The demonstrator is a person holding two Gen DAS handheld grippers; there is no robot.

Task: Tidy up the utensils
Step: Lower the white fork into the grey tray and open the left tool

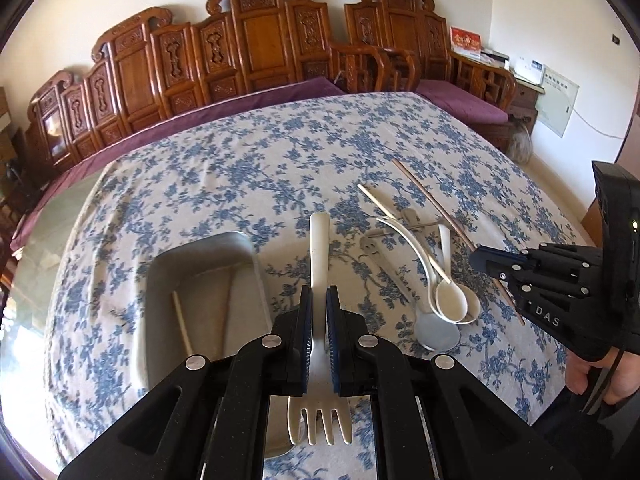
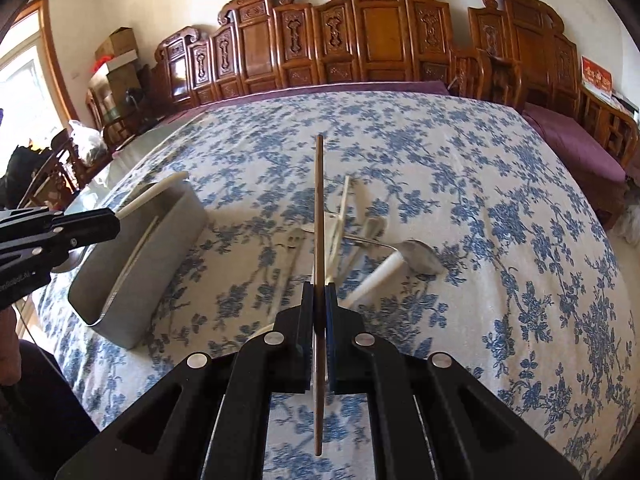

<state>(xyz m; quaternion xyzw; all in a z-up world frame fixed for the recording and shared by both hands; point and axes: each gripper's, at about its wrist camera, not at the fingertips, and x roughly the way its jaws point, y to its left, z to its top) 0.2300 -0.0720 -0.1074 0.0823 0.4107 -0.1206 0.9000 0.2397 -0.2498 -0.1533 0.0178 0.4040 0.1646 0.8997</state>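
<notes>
My left gripper (image 1: 319,300) is shut on a white plastic fork (image 1: 319,240), handle pointing forward and tines (image 1: 320,424) back toward the camera, held above the table just right of the grey bin (image 1: 192,268). Two chopsticks (image 1: 182,328) lie in that bin. My right gripper (image 2: 319,292) is shut on a brown chopstick (image 2: 319,200) that sticks out in front and behind, over the utensil pile. In the left wrist view the right gripper (image 1: 480,258) holds the brown chopstick (image 1: 432,204) beside the white spoons (image 1: 452,300).
On the blue floral tablecloth (image 2: 480,240) the pile holds a metal spoon (image 2: 420,258), a metal fork (image 2: 294,240), white spoon handles (image 2: 376,280) and a pale chopstick (image 1: 400,228). Carved wooden benches (image 1: 260,48) with purple cushions line the table's far side. A hand (image 1: 592,376) grips the right tool.
</notes>
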